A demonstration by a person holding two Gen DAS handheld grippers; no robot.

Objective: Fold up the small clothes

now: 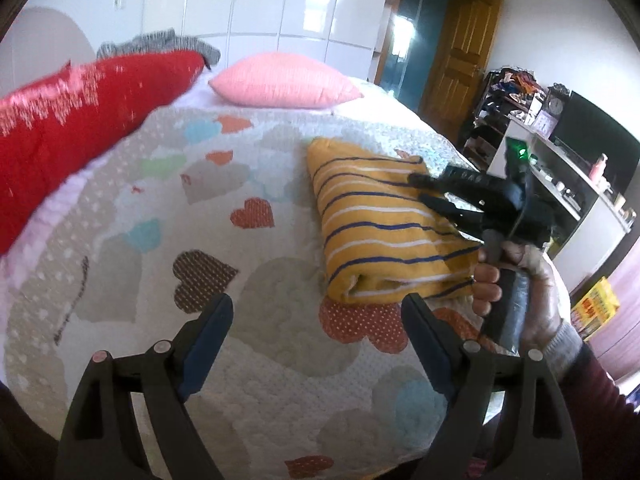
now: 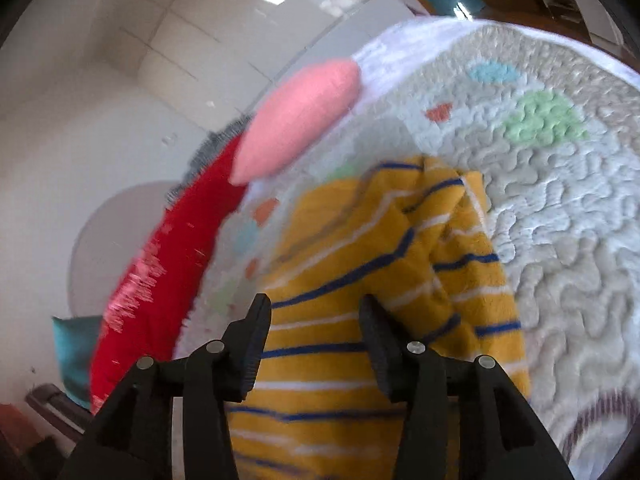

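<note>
risk: the folded yellow striped shirt [image 1: 384, 224] is lying on the bed [image 1: 256, 360] quilt; judging by the loose top layer, a dragging tip could be pulling the fold open
right tongs [image 2: 316, 316]: standing released, part open, hovering over the shirt; contact is unclear
left tongs [image 1: 316, 320]: gaping wide, gripping nothing, staying just short of the shirt
</note>
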